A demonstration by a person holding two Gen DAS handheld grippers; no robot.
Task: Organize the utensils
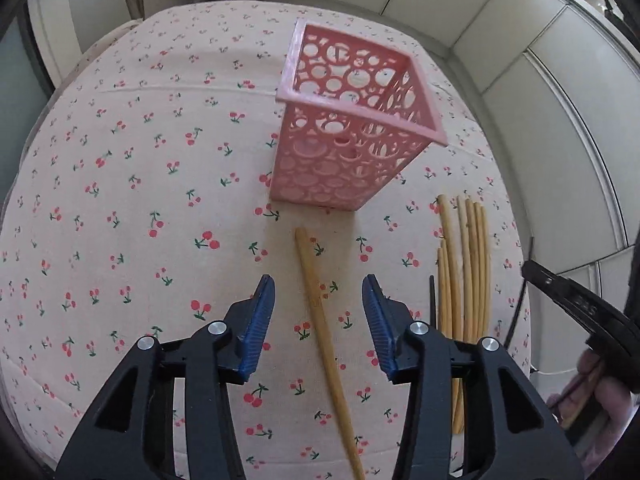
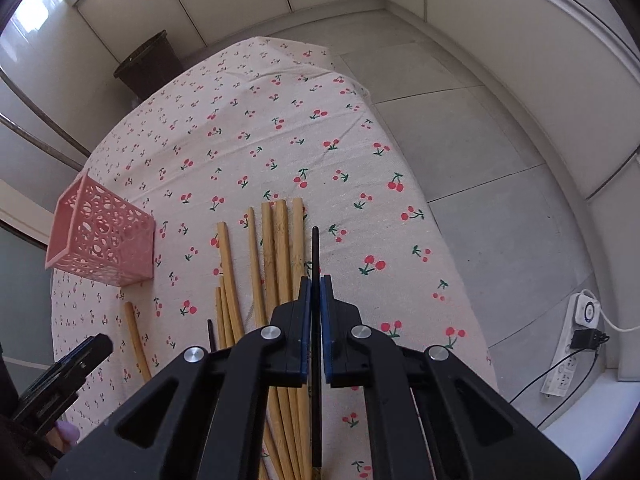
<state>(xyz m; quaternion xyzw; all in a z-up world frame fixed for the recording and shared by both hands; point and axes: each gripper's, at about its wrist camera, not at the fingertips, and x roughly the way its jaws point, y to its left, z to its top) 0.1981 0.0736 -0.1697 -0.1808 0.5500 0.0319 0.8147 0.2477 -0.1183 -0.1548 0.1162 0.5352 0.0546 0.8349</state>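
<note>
Straddling 1 lone bamboo chopstick (image 1: 316, 300) w/ parted jaws, prob. to grab it, the left gripper (image 1: 318, 296) hovers over the tabletop (image 1: 120, 200) near the pink basket (image 1: 348, 128), while the right gripper (image 2: 316, 292) pinches a black chopstick (image 2: 315, 248) beside the bamboo pile (image 2: 280, 248).

No writing can be read. The other claw (image 1: 580, 304), at the right edge of the left wrist view, bears faint embossed marks too blurred to make out. The cloth on the counter (image 1: 120, 200) carries only a cherry print.
</note>
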